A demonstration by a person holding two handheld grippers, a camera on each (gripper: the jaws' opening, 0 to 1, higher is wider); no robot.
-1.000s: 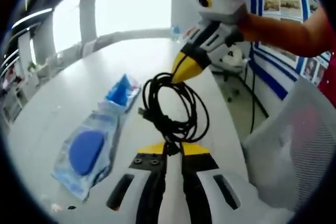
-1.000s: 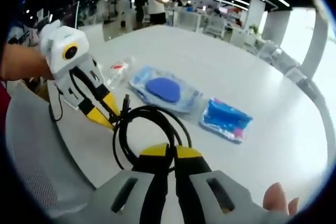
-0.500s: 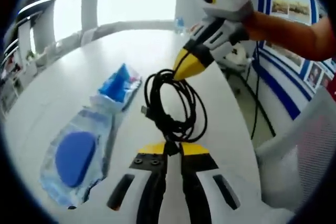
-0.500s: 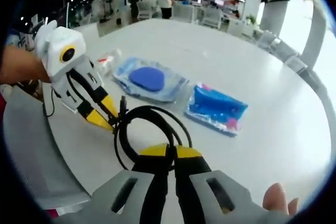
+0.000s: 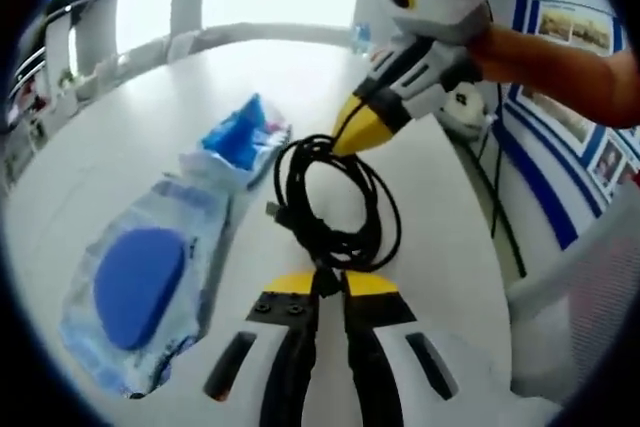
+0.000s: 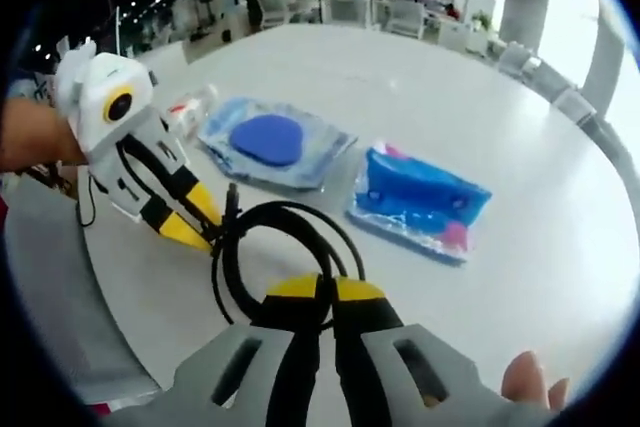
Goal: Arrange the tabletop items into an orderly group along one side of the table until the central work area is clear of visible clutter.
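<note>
- My left tool (image 5: 328, 285): jaws closed on black cable coil (image 5: 335, 197), near end.
- Coil is held between both tools, above white counter (image 6: 520, 237) edge.
- My right tool (image 6: 320, 292): jaws pinched on coil's opposite side.
- Blue pad pack (image 6: 270, 142) & blue pouch (image 6: 420, 197) lie side by side on counter beyond coil.

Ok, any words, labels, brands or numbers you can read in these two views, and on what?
None can be read.
Blue-framed wall posters: pictures and print too blurred.
Clear packet with the round blue pad: no legible print.
Blue plastic packet: markings blurred.
Small packet with a red mark: too small to read.
</note>
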